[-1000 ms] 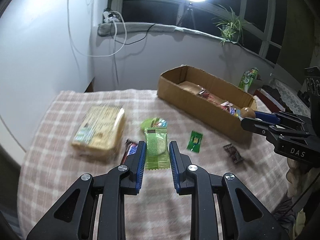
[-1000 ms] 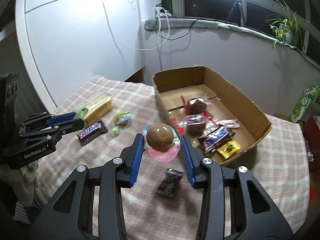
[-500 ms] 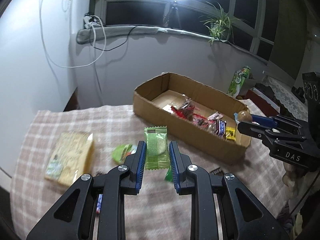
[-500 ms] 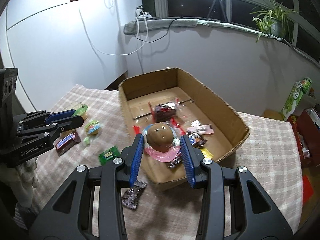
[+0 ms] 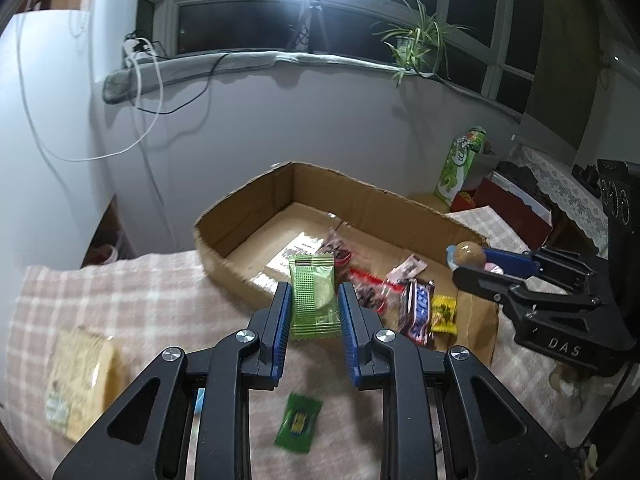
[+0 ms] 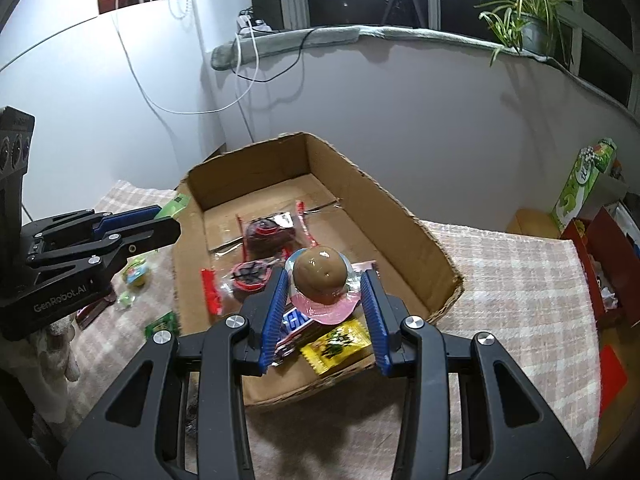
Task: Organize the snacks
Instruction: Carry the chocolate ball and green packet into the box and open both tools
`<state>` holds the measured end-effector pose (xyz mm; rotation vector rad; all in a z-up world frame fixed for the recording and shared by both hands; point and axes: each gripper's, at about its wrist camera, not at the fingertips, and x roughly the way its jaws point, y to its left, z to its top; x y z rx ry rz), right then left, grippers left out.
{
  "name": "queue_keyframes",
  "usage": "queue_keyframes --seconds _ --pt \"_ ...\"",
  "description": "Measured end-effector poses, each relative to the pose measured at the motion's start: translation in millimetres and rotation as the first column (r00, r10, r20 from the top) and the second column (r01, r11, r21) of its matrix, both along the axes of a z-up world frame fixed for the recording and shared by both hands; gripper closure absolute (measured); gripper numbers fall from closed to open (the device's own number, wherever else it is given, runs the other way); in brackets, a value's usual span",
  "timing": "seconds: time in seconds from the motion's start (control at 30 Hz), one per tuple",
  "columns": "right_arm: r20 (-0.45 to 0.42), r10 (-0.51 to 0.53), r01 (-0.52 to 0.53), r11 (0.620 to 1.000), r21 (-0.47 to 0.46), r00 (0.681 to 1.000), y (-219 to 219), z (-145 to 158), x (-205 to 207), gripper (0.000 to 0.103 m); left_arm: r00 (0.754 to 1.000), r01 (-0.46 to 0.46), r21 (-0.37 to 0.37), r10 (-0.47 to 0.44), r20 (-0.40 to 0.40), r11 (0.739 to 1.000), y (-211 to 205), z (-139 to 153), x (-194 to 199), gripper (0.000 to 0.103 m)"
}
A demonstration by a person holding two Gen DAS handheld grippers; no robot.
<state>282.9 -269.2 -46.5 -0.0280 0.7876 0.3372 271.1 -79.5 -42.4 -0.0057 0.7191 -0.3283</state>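
Snacks: two are held in the air, the rest lie in the box (image 5: 256, 216) or loose on the cloth (image 5: 160, 292).
Left gripper (image 5: 314, 308): pinches a green packet (image 5: 312, 296) by its two long sides, upright, above the near wall of the box.
Right gripper (image 6: 326, 300): pressed in on a brown ball (image 6: 320, 272) in clear wrap with a pink base, over the near end of the box.
Nearest on the cloth: a small green sachet (image 5: 299, 422) lies under the left gripper, blurred; a yellow pack (image 5: 80, 376) lies to its left, print unreadable.
Beside the box: a small green-wrapped sweet (image 6: 136, 274) and a dark bar (image 6: 94, 312) lie left of it, partly behind the left gripper in the right wrist view.
In the box: a yellow sachet (image 6: 336, 340), a blue bar (image 5: 416, 312), and dark sweets in clear red-edged wrap (image 6: 266, 228) crowd the near half.
Hidden: the blue bar is mostly covered by the ball in the right wrist view.
Far: a green carton (image 5: 460, 164) stands beyond the box, on the right; a plant (image 6: 520, 24) sits on the sill (image 6: 360, 32).
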Motion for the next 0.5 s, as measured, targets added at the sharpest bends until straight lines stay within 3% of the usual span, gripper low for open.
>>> queue_keyframes --seconds 0.5 --pt "-0.025 -0.008 0.008 1.000 0.009 1.000 -9.9 -14.1 14.1 0.061 0.999 0.028 0.010 -0.028 -0.018 1.000 -24.9 -11.8 19.8 0.081"
